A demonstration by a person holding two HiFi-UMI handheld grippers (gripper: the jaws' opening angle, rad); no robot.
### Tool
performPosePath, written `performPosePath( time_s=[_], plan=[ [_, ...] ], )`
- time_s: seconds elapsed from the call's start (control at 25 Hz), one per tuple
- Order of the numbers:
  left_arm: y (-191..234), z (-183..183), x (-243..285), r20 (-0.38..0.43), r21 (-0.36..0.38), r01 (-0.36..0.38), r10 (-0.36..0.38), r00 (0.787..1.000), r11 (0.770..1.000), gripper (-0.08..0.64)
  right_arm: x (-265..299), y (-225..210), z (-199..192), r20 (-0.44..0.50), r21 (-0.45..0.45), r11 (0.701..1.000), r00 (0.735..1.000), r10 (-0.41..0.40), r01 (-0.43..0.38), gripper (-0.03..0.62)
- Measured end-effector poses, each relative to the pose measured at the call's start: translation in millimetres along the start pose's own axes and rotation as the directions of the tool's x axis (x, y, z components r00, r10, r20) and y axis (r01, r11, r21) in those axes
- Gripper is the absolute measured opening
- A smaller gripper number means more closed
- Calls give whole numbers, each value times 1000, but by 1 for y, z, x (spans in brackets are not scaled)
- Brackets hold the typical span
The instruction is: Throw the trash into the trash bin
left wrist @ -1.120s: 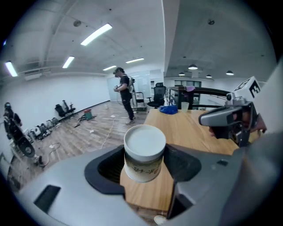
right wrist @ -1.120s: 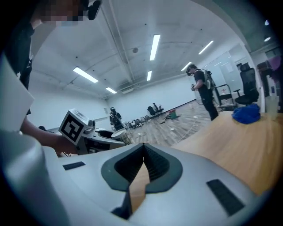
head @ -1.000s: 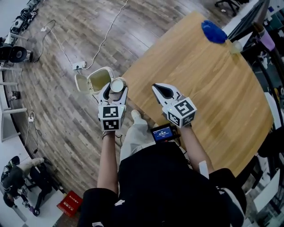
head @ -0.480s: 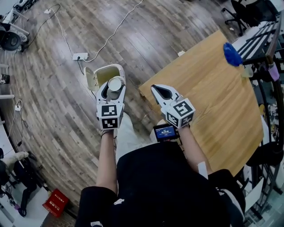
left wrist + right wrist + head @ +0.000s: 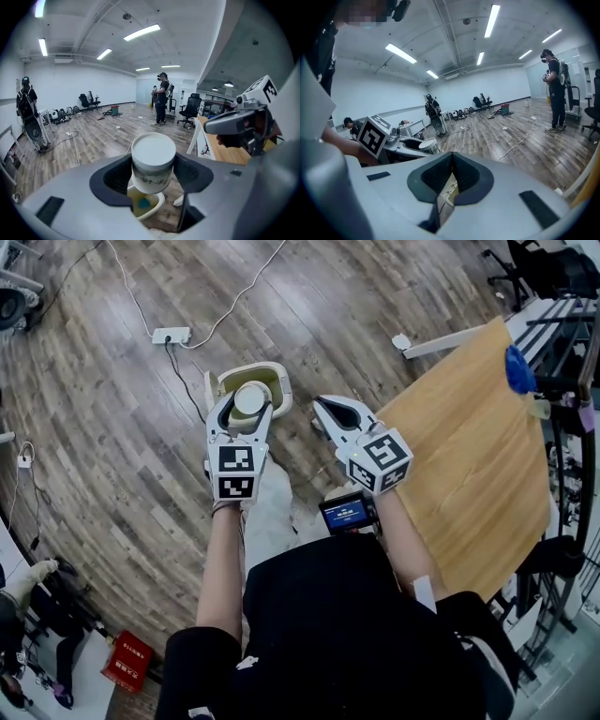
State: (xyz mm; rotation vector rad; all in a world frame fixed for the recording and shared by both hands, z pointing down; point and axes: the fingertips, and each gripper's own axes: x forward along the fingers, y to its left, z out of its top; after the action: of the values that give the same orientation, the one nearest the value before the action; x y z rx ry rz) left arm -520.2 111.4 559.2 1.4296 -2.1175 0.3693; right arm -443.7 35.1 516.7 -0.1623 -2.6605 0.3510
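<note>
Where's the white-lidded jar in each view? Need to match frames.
Head view: white-lidded jar at upper centre, gripped by the left gripper.
Left gripper view: jar dead centre, between the jaws.
Right gripper view: jar small, left of centre.
Shared landmark: the left gripper holding it shows in all three views.

Open lab hall, office chairs (image 5: pixel 89 100), strip lights (image 5: pixel 141 32)

Nothing legible is found. Dark print is seen on the label of the white cup (image 5: pixel 152 176) — too blurred to be read. Lines on the small blue screen (image 5: pixel 345 513) and white marks on the red box (image 5: pixel 127 661) cannot be made out either.
</note>
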Motion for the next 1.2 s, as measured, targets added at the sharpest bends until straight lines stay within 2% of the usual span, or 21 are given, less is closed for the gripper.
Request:
performPosePath(
  time_s=[0.16, 0.32, 0.52, 0.76, 1.0, 1.16, 1.2],
  plan=[
    [21, -22, 20, -39, -35, 12, -14, 999, 999, 287, 30, 2, -7, -34, -3, 1000, 999, 8, -8, -2],
    [24, -55, 58, -92, -65, 25, -31, 995, 998, 287, 62, -13, -32, -73, 14, 1000, 997, 28, -27, -3],
    [32, -125, 142, -188, -112, -6, -16, 982, 994, 287, 112, -37, -89, -132, 38, 996, 987, 88, -84, -2],
    [68, -213, 236, -282, -119, -75, 39, 959, 990, 287, 166, -66, -140, -163, 47, 993, 980, 114, -107, -3],
    [64, -290, 258, -368, -153, -123, 59, 928, 981, 287, 176, -68, -185, -196, 87, 989, 971, 137, -122, -3],
    [65, -313, 266, -419, -153, -129, 54, 906, 980, 290, 180, -70, -192, -205, 97, 988, 969, 136, -118, -2],
    [65, -316, 266, -433, -147, -132, 57, 900, 980, 313, 179, -71, -191, -205, 101, 988, 970, 132, -113, -3]
  ],
)
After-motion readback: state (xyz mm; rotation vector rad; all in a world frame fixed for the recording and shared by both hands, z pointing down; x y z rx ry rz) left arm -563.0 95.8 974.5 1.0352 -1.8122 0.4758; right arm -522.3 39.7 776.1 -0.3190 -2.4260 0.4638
